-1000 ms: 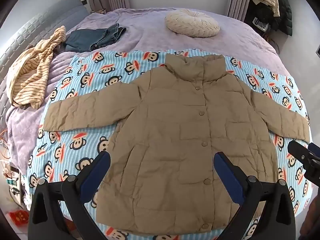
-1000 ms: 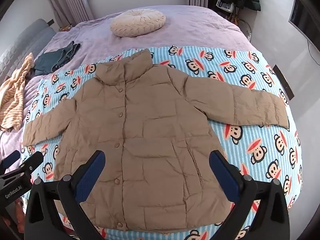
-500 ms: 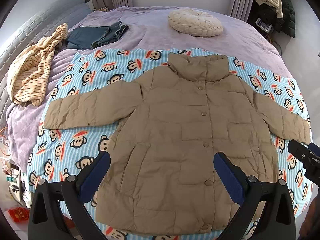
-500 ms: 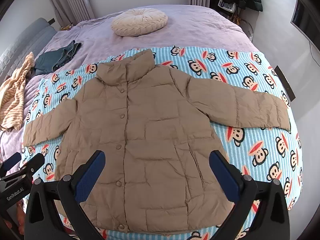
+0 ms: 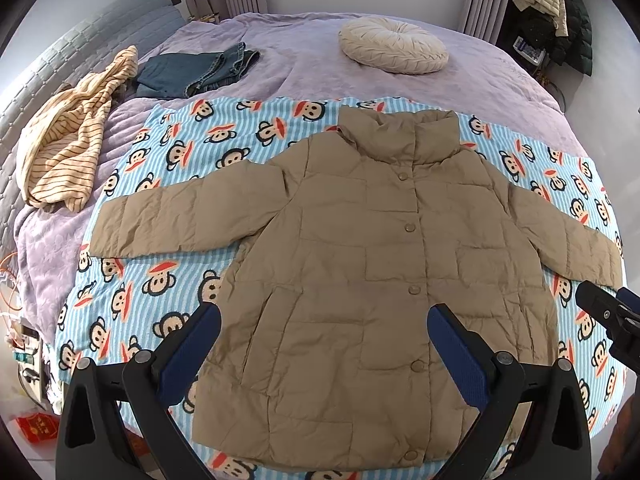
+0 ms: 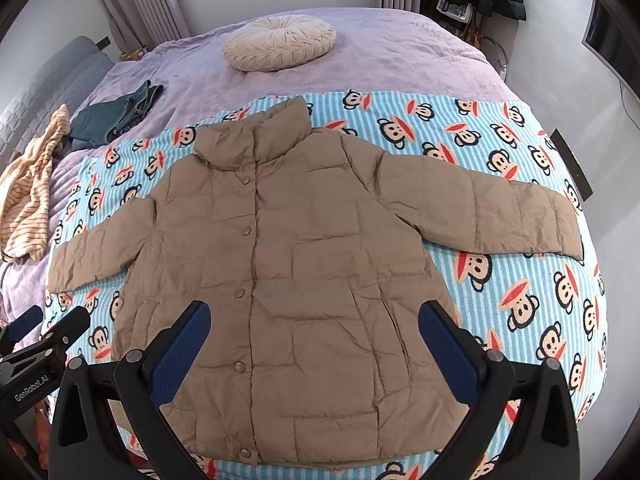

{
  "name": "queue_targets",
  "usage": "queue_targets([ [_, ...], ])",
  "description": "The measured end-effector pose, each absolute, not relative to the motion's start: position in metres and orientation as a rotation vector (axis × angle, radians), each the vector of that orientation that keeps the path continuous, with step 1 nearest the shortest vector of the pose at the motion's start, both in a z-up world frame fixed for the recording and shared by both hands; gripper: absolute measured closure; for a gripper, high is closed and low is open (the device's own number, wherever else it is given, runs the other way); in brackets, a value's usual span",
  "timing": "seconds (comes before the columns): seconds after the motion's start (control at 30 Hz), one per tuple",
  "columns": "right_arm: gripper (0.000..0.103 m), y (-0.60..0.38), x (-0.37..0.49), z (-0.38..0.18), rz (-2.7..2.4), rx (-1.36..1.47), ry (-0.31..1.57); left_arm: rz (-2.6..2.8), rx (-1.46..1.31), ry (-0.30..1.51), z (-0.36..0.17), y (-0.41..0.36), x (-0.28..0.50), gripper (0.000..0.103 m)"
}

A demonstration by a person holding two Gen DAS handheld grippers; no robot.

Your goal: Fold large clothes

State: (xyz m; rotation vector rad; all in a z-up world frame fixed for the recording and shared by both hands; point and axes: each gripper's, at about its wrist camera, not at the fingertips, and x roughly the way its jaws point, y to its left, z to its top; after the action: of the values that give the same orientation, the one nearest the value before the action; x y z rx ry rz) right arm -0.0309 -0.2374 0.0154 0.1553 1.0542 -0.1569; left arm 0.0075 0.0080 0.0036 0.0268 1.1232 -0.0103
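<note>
Jacket (image 5: 360, 260) flat on monkey-print blanket (image 5: 168, 280), collar at 12 o'clock, hem nearest. Left gripper (image 5: 324, 344) and right gripper (image 6: 314, 340) both agape, empty, above hem; sleeves at 9 and 3.

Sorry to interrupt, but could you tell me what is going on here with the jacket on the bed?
A person holds a two-finger gripper in each hand above a tan puffer jacket to be folded. The jacket lies flat, buttoned, sleeves spread, on a monkey-print blanket over the purple bed. The left gripper and the right gripper are both open, near the hem, gripping nothing. No fold has been made yet. Jeans, a striped garment and a round cushion lie farther back.
</note>
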Motion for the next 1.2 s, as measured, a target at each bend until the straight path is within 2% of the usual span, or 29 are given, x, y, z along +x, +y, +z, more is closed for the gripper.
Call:
queue_targets([
  [1.2, 0.0, -0.23, -0.027, 0.014, -0.152, 0.156, 1.057, -0.009, 0.026, 1.125, 0.003, 0.009, 0.008, 0.0],
])
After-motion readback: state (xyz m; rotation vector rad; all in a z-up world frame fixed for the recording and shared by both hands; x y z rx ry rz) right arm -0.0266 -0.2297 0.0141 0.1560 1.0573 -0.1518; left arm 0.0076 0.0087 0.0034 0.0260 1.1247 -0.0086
